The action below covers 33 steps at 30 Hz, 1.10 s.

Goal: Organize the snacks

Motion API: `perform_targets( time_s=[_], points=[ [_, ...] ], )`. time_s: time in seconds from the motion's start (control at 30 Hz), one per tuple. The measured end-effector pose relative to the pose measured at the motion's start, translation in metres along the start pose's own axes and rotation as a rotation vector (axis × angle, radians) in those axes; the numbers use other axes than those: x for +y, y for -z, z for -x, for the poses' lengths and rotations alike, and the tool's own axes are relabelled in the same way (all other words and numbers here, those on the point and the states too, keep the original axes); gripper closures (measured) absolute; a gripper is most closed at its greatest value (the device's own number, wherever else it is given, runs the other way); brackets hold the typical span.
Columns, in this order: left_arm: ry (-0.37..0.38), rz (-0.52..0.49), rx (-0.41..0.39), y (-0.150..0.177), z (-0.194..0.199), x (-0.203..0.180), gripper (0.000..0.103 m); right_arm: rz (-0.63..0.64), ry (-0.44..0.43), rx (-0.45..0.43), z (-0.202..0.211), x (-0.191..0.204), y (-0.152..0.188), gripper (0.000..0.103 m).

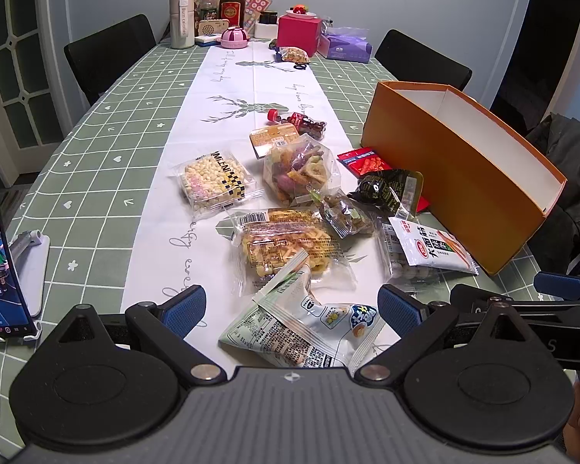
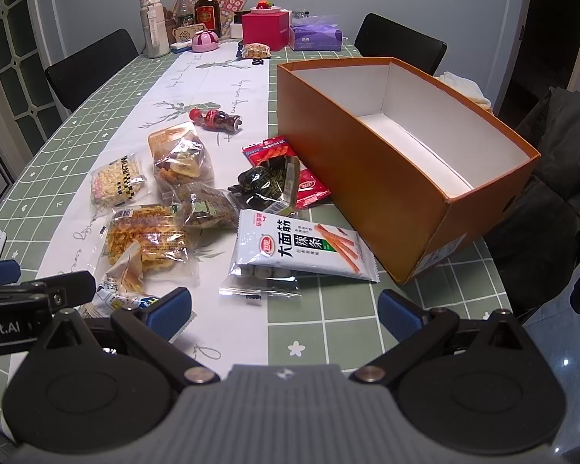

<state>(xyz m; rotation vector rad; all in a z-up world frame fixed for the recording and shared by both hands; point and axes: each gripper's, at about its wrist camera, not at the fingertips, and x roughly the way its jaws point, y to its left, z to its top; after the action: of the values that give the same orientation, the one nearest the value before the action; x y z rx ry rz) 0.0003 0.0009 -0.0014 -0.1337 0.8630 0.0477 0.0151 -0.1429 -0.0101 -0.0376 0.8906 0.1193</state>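
Snacks lie scattered on the table (image 2: 437,294), none yet inside the orange box (image 2: 371,162), which stands open and empty on the right side, just beside the pile. Largest loose piece near it is the white strip-snack packet (image 2: 301,247), resting partly on a clear pack and almost touching the box wall. Closest to the left gripper (image 1: 292,305) is a pale green-and-white packet (image 1: 301,324), lying between its wide-spread fingers. The right gripper (image 2: 284,309) hovers over bare cloth, fingers also wide, holding nothing. A sound move, I judge — close on the packet's puffed middle, not its thin seam, then lift clear before crossing to the box
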Motion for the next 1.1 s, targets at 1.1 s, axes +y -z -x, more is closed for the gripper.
perform_targets(
  time_s=[1.1],
  points=[
    [0.000, -0.007, 0.005, 0.0033, -0.0019, -0.0057, 0.000, -0.012, 0.004, 0.005, -0.0017, -0.0021, 0.0005, 0.003]
  ],
)
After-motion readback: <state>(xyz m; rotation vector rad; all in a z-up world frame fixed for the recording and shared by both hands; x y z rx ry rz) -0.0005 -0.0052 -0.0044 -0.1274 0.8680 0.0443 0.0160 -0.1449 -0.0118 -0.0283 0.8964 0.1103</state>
